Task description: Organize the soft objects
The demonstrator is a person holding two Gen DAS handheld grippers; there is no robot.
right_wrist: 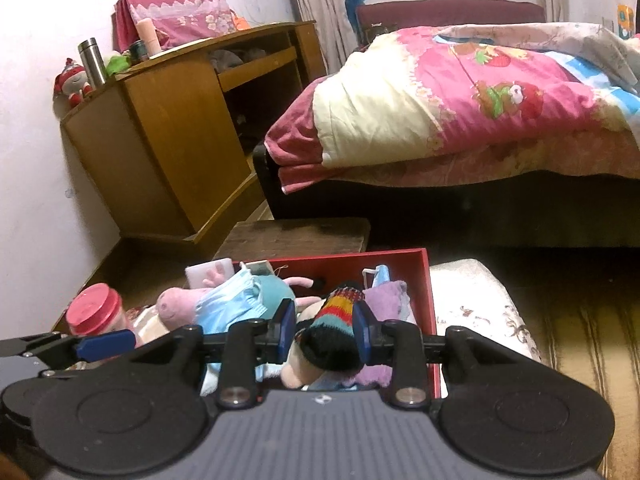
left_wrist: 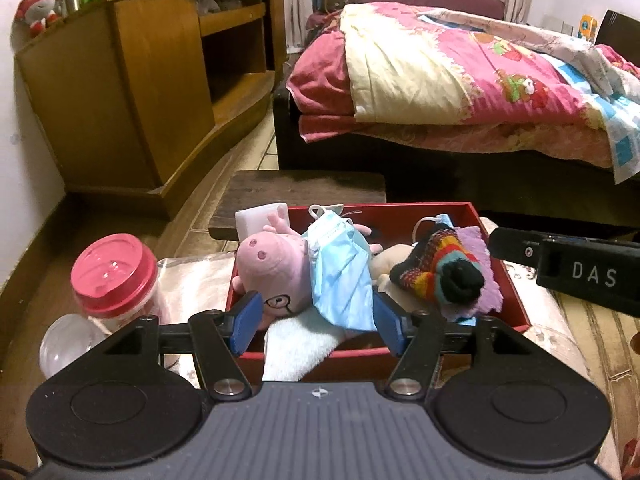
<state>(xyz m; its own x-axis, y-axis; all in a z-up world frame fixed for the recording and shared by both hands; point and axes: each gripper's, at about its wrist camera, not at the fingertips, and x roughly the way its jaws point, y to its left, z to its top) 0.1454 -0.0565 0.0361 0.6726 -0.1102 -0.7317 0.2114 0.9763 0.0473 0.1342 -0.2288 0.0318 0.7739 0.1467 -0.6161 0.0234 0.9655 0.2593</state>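
Note:
A red box [left_wrist: 504,240] holds soft things: a pink pig plush [left_wrist: 272,264], a blue face mask [left_wrist: 340,272] draped over it, a white towel [left_wrist: 296,344], a striped knit sock [left_wrist: 440,268] and a purple cloth [left_wrist: 480,248]. My left gripper [left_wrist: 316,320] is open, its blue pads either side of the mask's lower end and the towel at the box's near edge. In the right wrist view my right gripper [right_wrist: 324,332] is open around the striped sock [right_wrist: 336,328], with the box [right_wrist: 430,300], the pig [right_wrist: 176,304] and the mask [right_wrist: 232,304] behind it.
A jar with a pink lid [left_wrist: 116,276] and a clear ball [left_wrist: 68,344] stand left of the box on a pale cloth. A dark wooden stool [left_wrist: 304,188] is behind the box. A wooden cabinet [left_wrist: 140,92] is at the left, a bed with a pink quilt [left_wrist: 460,76] at the right.

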